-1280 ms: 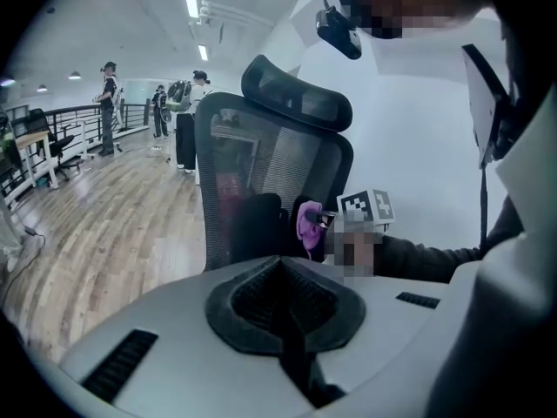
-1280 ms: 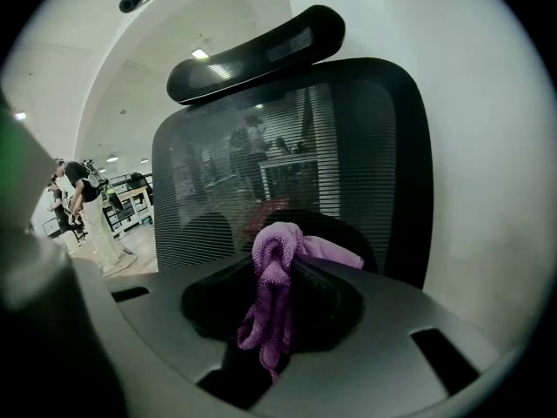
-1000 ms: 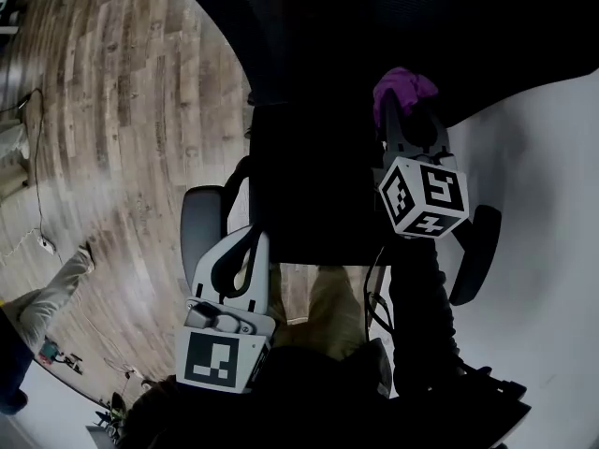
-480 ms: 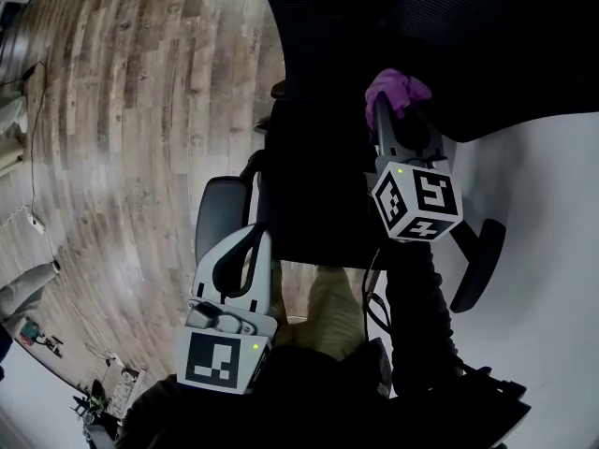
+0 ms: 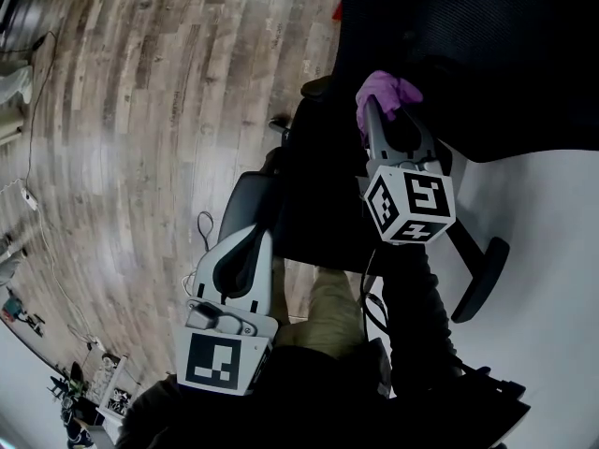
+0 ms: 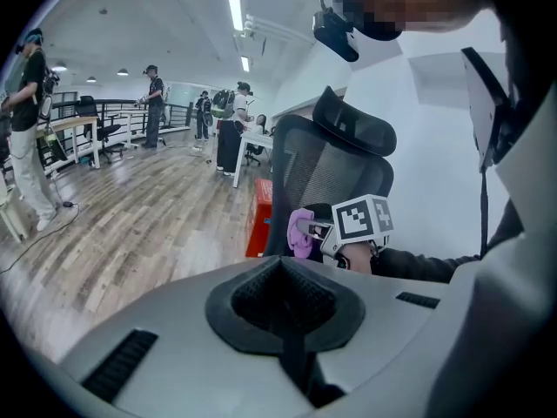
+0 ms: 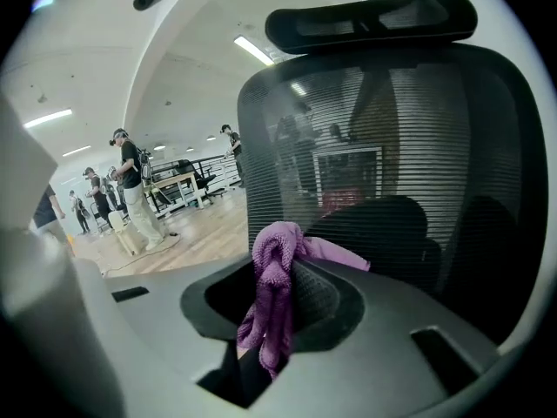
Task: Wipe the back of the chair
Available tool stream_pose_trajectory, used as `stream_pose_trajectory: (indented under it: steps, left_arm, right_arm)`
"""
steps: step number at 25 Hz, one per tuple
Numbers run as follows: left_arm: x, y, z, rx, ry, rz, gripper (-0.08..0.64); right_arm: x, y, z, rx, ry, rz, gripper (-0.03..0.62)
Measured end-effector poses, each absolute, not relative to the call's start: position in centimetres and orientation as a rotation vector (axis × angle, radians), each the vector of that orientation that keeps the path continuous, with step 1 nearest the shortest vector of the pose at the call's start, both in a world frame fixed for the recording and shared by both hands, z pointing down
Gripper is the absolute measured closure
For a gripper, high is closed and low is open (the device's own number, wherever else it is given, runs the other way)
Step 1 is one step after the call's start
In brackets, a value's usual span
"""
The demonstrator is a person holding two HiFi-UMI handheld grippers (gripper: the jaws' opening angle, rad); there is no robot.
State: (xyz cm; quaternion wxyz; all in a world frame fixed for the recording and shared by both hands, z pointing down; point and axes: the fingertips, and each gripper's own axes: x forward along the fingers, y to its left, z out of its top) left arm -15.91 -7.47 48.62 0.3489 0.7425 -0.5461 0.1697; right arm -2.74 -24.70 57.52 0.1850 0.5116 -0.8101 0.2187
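Right tool [image 7: 291,307] clamps purple cloth [image 7: 268,268] drooping lengthwise before upright chair back [image 7: 400,138]; left tool [image 6: 284,301] closed

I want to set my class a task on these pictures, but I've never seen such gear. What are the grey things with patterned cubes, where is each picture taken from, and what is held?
There is no robot: a person holds a two-jaw gripper in each hand, and the patterned cubes are parts of them. The head view comes from a camera on the person's head, looking down: left gripper low at left, right gripper higher. The other two views come from a camera riding on each gripper, looking along its jaws. The right gripper is shut on a purple cloth, held up at the black mesh back of an office chair; I cannot tell whether it touches. The left gripper's jaws are together, holding nothing. Underneath is wooden floor.
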Motion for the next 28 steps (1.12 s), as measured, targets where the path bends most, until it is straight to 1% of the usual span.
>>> stream_pose_trajectory:
  steps: [8,15,18,22,28]
  left_arm:
    - [-21.0,-7.1,48.3,1.833,-1.506,0.388,0.551]
    - [-27.2,-6.0,45.8,1.762,-1.652,0.347,0.551]
    - [-28.4,-4.4,45.8,1.724,-1.678,0.327,0.551]
    - [-27.2,-3.4,45.9,1.807,-1.716,0.3,0.551]
    - [-23.3,-4.0,47.3,1.88,-1.599,0.395,0.551]
  right_arm:
    - [-11.2,-25.1,57.6,1.273,-2.36,0.62,0.497]
    - [-20.9,-24.7,55.1,1.079,-2.482,0.594,0.497]
    - [-23.4,-23.6,54.3,1.032,-2.532,0.572,0.497]
    - [-22.6,-22.0,54.7,1.008,-2.583,0.548,0.497]
    - [-17.2,-22.5,57.6,1.118,-2.558,0.6,0.497]
